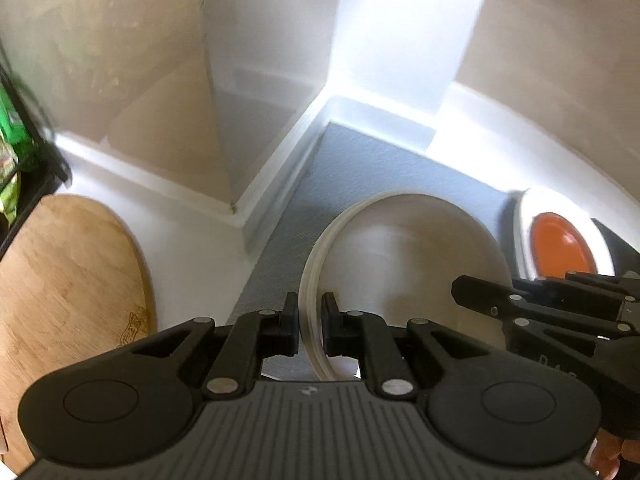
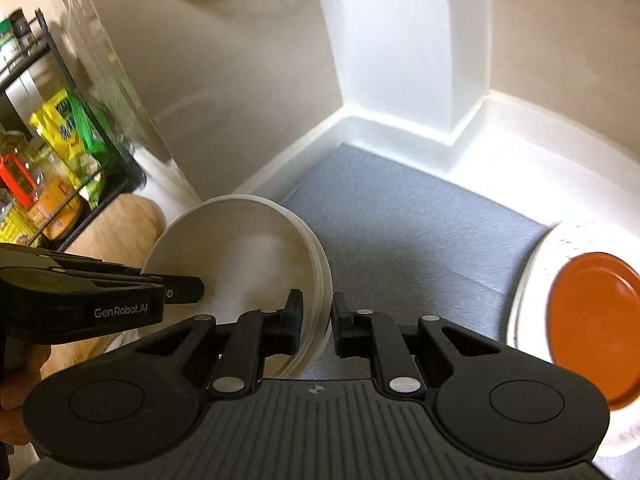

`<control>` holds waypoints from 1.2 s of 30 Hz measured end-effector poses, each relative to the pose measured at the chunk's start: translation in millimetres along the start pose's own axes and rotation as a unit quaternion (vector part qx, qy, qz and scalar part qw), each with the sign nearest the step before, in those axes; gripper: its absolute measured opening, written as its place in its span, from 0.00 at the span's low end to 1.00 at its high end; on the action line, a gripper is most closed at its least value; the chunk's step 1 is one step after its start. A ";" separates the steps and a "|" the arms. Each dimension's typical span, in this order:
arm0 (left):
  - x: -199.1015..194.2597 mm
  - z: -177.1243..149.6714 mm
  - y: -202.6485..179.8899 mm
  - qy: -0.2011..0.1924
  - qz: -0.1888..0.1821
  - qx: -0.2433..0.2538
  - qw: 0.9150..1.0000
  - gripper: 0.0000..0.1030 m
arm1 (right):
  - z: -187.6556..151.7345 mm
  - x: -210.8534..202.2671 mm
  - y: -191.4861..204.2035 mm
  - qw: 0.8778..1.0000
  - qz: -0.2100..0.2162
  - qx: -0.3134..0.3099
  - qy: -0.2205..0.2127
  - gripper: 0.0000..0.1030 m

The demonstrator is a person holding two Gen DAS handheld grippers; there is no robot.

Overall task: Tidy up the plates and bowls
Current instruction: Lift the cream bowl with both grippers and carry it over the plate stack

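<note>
I see strong glare on the white wall corner, motion blur everywhere, and heavy fisheye bending at the edges.

A grey mat covers the white table, fitted into a corner of beige walls. Behind the mat, a white pillar juts out, brightly lit. Left of the mat lies a round wooden board; beyond it stands a black wire rack holding packets and bottles.
</note>
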State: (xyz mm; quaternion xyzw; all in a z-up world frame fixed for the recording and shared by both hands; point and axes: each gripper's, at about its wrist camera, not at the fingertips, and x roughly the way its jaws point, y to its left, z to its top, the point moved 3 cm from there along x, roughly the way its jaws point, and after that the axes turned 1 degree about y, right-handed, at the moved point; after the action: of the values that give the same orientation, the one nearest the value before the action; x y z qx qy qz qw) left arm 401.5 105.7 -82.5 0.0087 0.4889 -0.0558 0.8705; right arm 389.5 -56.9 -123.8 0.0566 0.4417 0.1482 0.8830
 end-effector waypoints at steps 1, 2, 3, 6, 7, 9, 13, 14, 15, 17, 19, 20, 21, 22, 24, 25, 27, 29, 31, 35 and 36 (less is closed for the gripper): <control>-7.2 -1.9 -3.3 -0.005 -0.004 0.004 1.000 0.11 | -1.9 -7.1 -0.2 1.000 -0.003 0.002 -0.007 0.16; -13.5 -3.2 -7.0 -0.009 -0.008 0.008 1.000 0.11 | -4.2 -14.9 -0.9 1.000 -0.006 0.005 -0.013 0.16; -19.5 -4.6 -11.0 -0.013 -0.013 0.014 1.000 0.12 | -7.0 -23.1 -1.9 1.000 -0.010 0.008 -0.020 0.16; -37.2 -12.0 -26.5 -0.026 -0.025 0.034 0.999 0.12 | -17.2 -48.1 -3.2 0.999 -0.024 0.020 -0.039 0.15; -41.9 -14.1 -31.7 -0.028 -0.031 0.040 0.998 0.12 | -21.4 -55.6 -4.1 0.998 -0.030 0.023 -0.045 0.15; -51.3 -19.0 -42.9 -0.033 -0.043 0.053 0.997 0.12 | -30.3 -72.2 -6.1 0.997 -0.044 0.030 -0.058 0.15; -69.1 -30.9 -66.9 -0.044 -0.066 0.086 0.993 0.12 | -50.9 -104.8 -11.1 0.993 -0.074 0.050 -0.081 0.15; -73.4 -33.6 -74.1 -0.047 -0.072 0.096 0.992 0.12 | -56.9 -113.5 -13.3 0.991 -0.083 0.055 -0.086 0.15; -76.8 -37.0 -82.2 -0.049 -0.079 0.106 0.990 0.12 | -63.0 -121.9 -15.1 0.990 -0.092 0.060 -0.091 0.15; -83.2 -42.1 -98.3 -0.050 -0.094 0.125 0.986 0.12 | -74.6 -138.1 -19.2 0.986 -0.111 0.070 -0.101 0.15; -87.8 -47.2 -114.4 -0.048 -0.108 0.143 0.983 0.13 | -84.0 -154.8 -27.8 0.983 -0.128 0.083 -0.107 0.15; -88.9 -49.0 -123.8 -0.045 -0.114 0.151 0.981 0.13 | -88.2 -162.2 -32.5 0.981 -0.136 0.089 -0.109 0.15; -89.5 -50.3 -133.6 -0.042 -0.120 0.159 0.979 0.13 | -92.1 -169.2 -38.1 0.979 -0.144 0.096 -0.110 0.15; -89.4 -50.8 -143.3 -0.040 -0.125 0.166 0.977 0.13 | -95.3 -175.3 -46.5 0.977 -0.150 0.103 -0.111 0.15; -85.6 -47.6 -162.0 -0.031 -0.133 0.176 0.975 0.13 | -100.4 -186.7 -62.0 0.974 -0.160 0.115 -0.112 0.15; -84.7 -47.0 -170.6 -0.028 -0.136 0.181 0.974 0.13 | -102.5 -190.6 -69.9 0.973 -0.162 0.121 -0.111 0.15; -77.7 -41.6 -187.1 -0.020 -0.138 0.187 0.973 0.13 | -102.1 -196.6 -88.8 0.971 -0.164 0.132 -0.110 0.15; -70.2 -33.7 -202.1 -0.010 -0.136 0.187 0.973 0.13 | -99.7 -198.3 -105.5 0.971 -0.164 0.138 -0.108 0.15; -58.1 -24.8 -213.8 -0.003 -0.134 0.187 0.973 0.13 | -94.2 -197.1 -124.1 0.971 -0.163 0.144 -0.104 0.15; -33.4 -0.7 -240.2 0.012 -0.120 0.182 0.976 0.13 | -78.7 -187.7 -159.6 0.972 -0.156 0.146 -0.097 0.14; -27.0 5.4 -245.4 0.015 -0.116 0.179 0.977 0.13 | -74.5 -183.3 -168.4 0.973 -0.152 0.148 -0.093 0.14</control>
State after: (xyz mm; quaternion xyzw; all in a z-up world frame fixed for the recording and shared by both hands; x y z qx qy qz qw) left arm 366.2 -136.1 -47.0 0.1087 0.4820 -0.2431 0.8347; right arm 262.1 -276.3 -67.7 0.1328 0.3780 -0.0608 0.9142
